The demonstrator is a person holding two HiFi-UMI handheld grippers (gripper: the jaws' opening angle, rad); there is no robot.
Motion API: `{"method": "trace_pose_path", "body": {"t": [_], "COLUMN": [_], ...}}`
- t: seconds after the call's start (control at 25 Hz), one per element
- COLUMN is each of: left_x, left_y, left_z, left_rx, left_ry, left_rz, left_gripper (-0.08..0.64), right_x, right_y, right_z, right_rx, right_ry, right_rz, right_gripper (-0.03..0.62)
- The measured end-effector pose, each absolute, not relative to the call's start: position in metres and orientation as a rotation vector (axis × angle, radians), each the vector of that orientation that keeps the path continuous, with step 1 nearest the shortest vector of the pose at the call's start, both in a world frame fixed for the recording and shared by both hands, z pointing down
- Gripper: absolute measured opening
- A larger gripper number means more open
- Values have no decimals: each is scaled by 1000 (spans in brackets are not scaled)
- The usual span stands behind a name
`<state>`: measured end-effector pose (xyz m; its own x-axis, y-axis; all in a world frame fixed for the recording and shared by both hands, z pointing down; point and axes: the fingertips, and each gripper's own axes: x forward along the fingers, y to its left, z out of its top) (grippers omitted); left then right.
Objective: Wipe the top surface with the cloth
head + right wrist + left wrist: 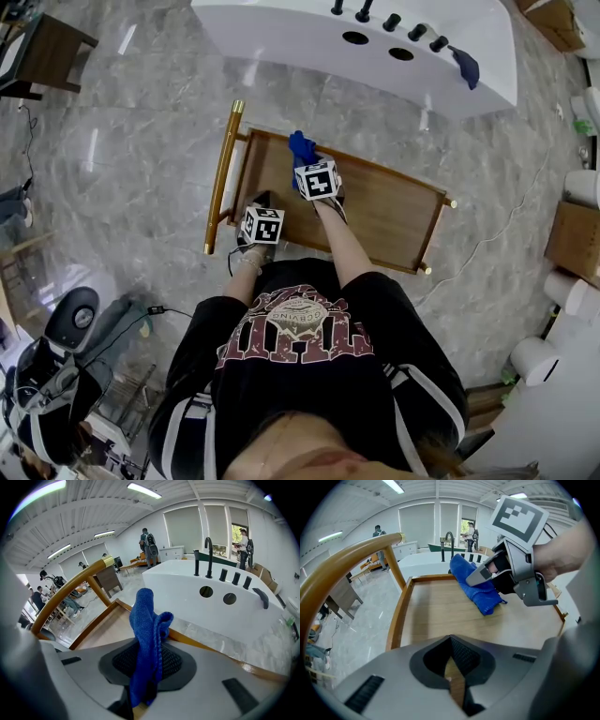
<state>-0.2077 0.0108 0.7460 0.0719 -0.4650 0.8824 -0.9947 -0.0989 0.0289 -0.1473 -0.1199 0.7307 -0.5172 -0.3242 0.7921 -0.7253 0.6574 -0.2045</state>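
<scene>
A blue cloth (pixel 300 147) (pixel 480 590) rests on the far left part of the wooden cart top (pixel 375 211) (pixel 436 620). My right gripper (pixel 304 161) (pixel 482 576) is shut on the cloth, which stands up between its jaws (pixel 147 634) in the right gripper view. My left gripper (pixel 261 204) (pixel 454 670) sits at the cart's near left rim. Its jaws are closed on a narrow strip of that wooden rim.
A gold handle bar (pixel 223 173) (pixel 347 569) runs along the cart's left end. A white bathtub (pixel 375 47) (pixel 220 606) with black taps stands just beyond the cart. Boxes and white rolls (pixel 577 234) line the right. People stand in the background of both gripper views.
</scene>
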Motion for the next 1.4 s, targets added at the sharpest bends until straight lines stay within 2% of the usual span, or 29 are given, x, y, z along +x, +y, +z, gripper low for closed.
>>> {"method": "trace_pose_path", "body": {"t": [0.64,0.84,1.12,1.4], "left_x": [-203,-155,-64,-48], "left_y": [10,-7,-12,-3], "left_z": [741,729,728,741], "left_rx": [1624,1828,1898,1858], "left_ry": [-1466,-1326,-1160,-1118], "left_rz": [1000,1064,990,993], "left_gripper": [48,48,48,48], "right_x": [-100,-91,-64,-42], "right_y": [-118,-120,-117,-117], "right_z": [730,730,730,732], "right_rx": [888,927,945,971], "right_ry": [-2089,-2057,-2057,-2042], "right_rz": [731,762,775,795], "right_gripper": [89,89,89,89]}}
